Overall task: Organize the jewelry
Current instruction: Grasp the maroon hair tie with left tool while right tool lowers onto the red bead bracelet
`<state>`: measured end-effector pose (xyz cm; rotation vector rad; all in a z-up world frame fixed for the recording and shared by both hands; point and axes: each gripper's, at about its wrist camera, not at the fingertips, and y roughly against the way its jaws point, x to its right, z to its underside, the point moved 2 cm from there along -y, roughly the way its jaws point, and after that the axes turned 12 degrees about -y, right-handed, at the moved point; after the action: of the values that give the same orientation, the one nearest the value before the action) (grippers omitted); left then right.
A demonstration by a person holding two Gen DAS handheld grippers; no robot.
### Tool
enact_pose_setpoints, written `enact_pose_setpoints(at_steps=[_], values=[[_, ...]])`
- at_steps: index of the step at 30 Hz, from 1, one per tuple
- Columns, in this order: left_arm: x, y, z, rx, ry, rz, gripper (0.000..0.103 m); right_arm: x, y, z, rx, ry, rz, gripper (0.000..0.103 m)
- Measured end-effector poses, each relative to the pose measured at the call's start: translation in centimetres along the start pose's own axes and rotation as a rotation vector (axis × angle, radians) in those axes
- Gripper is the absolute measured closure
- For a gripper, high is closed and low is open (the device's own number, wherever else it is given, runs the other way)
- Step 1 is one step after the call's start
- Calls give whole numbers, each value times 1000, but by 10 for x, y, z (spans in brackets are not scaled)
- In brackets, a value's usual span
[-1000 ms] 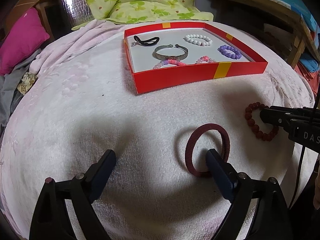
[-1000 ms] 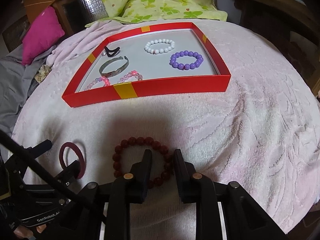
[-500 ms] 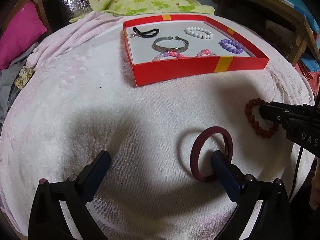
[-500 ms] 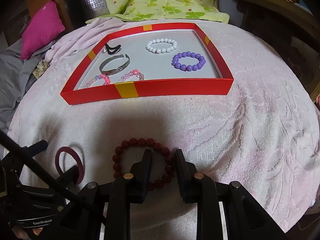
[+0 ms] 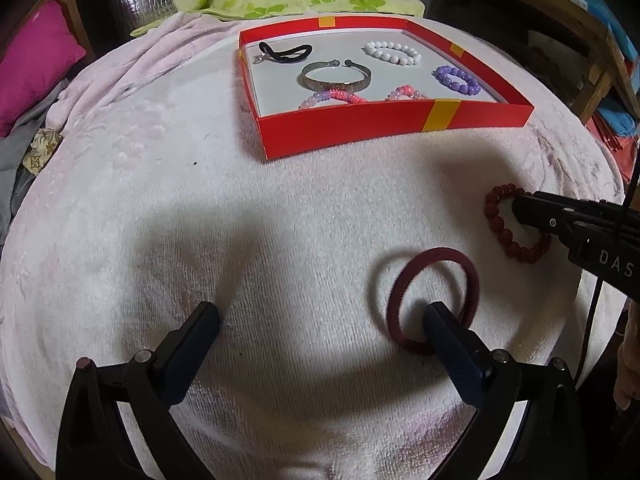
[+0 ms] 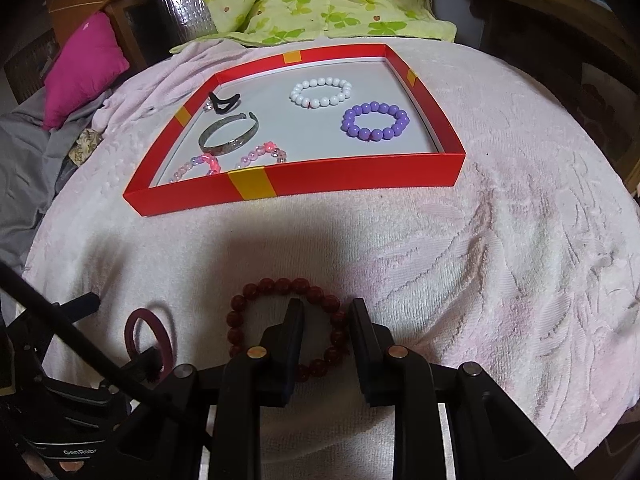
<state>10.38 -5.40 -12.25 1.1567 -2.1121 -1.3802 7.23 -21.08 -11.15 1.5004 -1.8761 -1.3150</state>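
Note:
A red tray [image 5: 396, 120] [image 6: 344, 178] on the white blanket holds a silver cuff [image 5: 336, 76], white beads [image 5: 392, 52], purple beads [image 5: 456, 79], pink bracelets and a black hair tie. My left gripper [image 5: 322, 312] is wide open; its right finger passes through a maroon hair ring [image 5: 432, 300] [image 6: 148, 336], which hangs lifted on it. My right gripper [image 6: 326, 308] [image 5: 520, 208] is partly closed, its jaws straddling the right side of a dark red bead bracelet [image 6: 280, 326] [image 5: 512, 228]; contact is unclear.
A magenta pillow [image 6: 80, 72] and grey cloth lie at the left. A green floral quilt [image 6: 312, 0] lies behind the tray. Wooden shelving [image 5: 560, 20] stands at the right. The blanket [image 6: 520, 260] drops away at its edges.
The maroon ring has risen off the blanket on my left gripper's right finger. Both grippers have backed slightly from the tray. The right jaws stay about the same width.

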Motion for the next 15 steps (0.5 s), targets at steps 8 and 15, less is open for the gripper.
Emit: enact_pose_setpoints(at_steps=[8,15], values=[[7,0,3,9,6,-18,0,-1,-1,-1,7,-3,3,75],[8,3,7,21,10,-34,0,-1,-2,-1,14,-3,2,75]])
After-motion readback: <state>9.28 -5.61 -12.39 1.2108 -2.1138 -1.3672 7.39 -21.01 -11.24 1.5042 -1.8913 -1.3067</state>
